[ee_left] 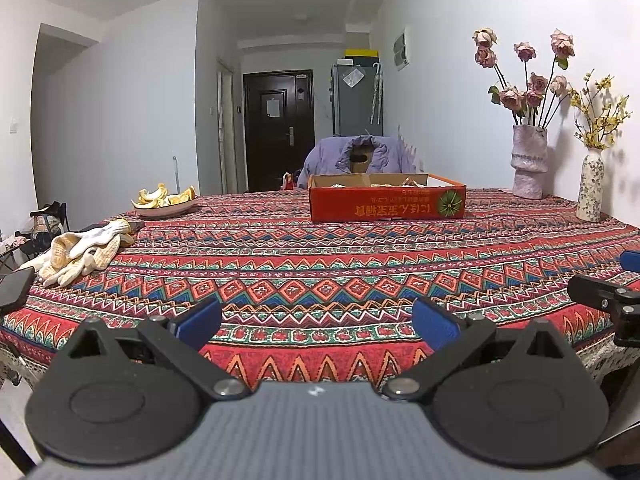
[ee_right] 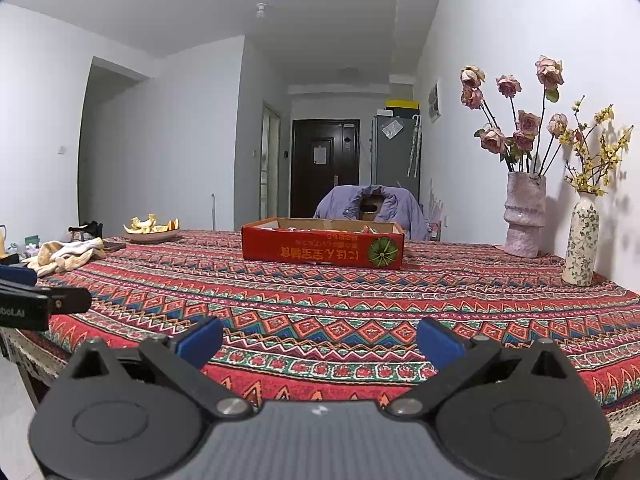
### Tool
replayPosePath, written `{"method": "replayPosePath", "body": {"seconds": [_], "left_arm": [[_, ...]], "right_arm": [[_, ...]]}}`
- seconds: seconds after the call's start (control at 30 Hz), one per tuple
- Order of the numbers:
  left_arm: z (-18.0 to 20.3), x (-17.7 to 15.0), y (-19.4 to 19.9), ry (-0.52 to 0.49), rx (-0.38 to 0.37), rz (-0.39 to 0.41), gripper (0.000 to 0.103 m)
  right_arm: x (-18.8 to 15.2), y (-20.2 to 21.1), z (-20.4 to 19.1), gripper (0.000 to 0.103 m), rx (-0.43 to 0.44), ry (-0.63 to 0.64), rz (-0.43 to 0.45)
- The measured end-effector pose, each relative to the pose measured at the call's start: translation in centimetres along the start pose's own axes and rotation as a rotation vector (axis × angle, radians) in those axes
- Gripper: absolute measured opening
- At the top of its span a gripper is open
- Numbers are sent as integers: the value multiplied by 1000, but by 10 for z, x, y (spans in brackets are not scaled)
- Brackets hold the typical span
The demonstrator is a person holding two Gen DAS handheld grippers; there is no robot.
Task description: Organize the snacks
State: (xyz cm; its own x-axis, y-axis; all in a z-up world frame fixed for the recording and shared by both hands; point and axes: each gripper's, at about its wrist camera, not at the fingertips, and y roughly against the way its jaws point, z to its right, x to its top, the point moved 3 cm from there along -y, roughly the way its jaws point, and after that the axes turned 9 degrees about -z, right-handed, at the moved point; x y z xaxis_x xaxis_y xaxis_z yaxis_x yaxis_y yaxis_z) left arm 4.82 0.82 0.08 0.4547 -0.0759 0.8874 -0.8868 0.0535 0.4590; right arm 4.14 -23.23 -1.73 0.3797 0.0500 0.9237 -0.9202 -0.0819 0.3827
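Left claw (ee_left: 316,320) and right claw (ee_right: 320,342) both spread wide, empty, at the near tabletop (ee_left: 320,264) edge; red snack box (ee_left: 387,197) sits far centre, well apart.

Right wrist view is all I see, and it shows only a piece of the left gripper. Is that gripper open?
Observer: Yes. The left gripper is open. Its blue pads are wide apart, with nothing between them.
Operator: Does anything lie on its left side that I should avoid?
Observer: A flat black object lies at the left edge of the tablecloth, beside the gloves. The left wrist view shows it.
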Motion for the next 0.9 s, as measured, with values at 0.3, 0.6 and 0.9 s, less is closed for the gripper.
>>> {"method": "replayPosePath", "body": {"seconds": [0.3, 0.6, 0.9], "left_arm": [[0, -1, 1, -1, 0, 2, 103], [0, 0, 2, -2, 0, 9, 103], [-1, 2, 5, -3, 13, 18, 103]], "right_arm": [[-2, 0, 1, 103, -12, -1, -1], [-3, 0, 0, 103, -15, 2, -1], [-1, 2, -1, 103, -18, 5, 7]]}}
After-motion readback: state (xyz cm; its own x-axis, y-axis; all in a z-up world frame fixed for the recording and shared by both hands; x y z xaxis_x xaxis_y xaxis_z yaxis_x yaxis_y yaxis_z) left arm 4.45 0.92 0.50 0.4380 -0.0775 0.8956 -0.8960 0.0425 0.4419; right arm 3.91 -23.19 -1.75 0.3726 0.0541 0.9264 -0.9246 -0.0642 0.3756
